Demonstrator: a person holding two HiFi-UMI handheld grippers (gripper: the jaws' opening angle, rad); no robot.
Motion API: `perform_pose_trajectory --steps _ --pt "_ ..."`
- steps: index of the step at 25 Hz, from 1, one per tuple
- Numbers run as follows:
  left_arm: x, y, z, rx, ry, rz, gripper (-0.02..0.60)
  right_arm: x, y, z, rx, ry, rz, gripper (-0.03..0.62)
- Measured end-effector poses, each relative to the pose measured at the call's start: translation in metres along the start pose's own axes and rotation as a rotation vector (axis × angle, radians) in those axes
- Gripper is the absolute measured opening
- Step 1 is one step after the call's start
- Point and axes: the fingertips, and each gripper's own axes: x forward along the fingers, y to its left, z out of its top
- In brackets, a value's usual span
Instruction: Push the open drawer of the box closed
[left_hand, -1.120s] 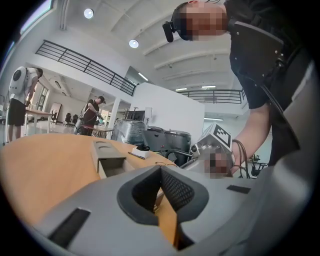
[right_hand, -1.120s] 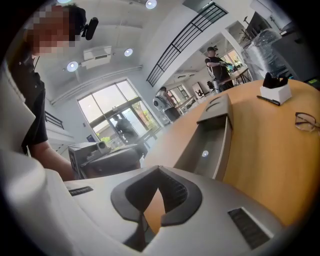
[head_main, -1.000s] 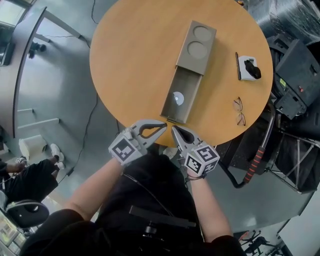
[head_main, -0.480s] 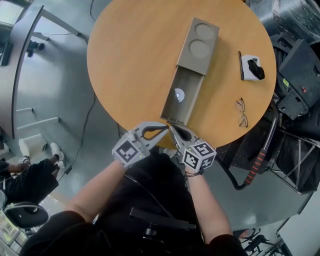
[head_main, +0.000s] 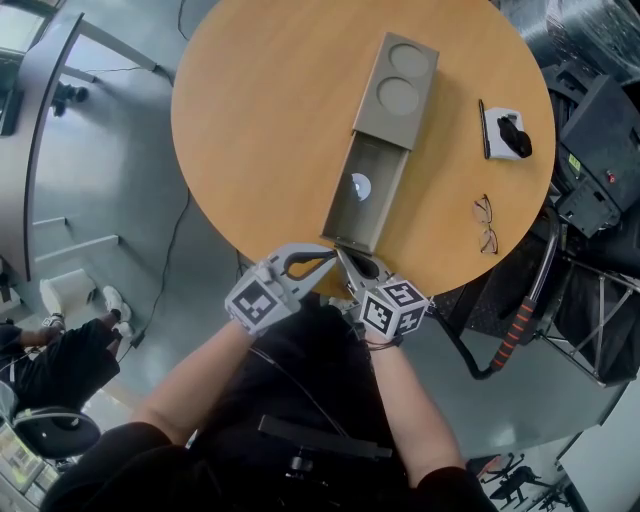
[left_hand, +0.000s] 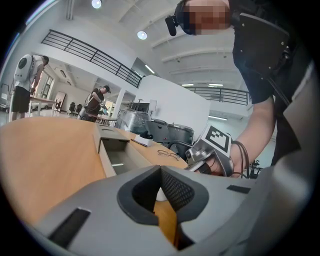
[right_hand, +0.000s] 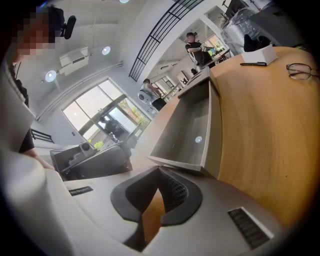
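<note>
Smooth grey rectangular drawer (head_main: 360, 200) hangs open on the round wooden table (head_main: 260, 120); left gripper (head_main: 322, 257) and right gripper (head_main: 347, 260), both pinched together, empty, just beside its front edge.

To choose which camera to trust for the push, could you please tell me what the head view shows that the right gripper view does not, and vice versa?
Only the head view shows the table's whole round outline and the two round recesses on the box. Only the right gripper view shows the right gripper's jaws shut and empty, close to the drawer's near end, and people standing far behind. Both show the open drawer, the glasses and the pen.
</note>
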Motion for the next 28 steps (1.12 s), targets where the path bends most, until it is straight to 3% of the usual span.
perform_pose_trajectory --steps 28 --pt "0.019 0.037 -0.013 -0.028 0.067 -0.014 0.031 0.026 -0.013 0.037 0.021 -0.031 -0.018 0.008"
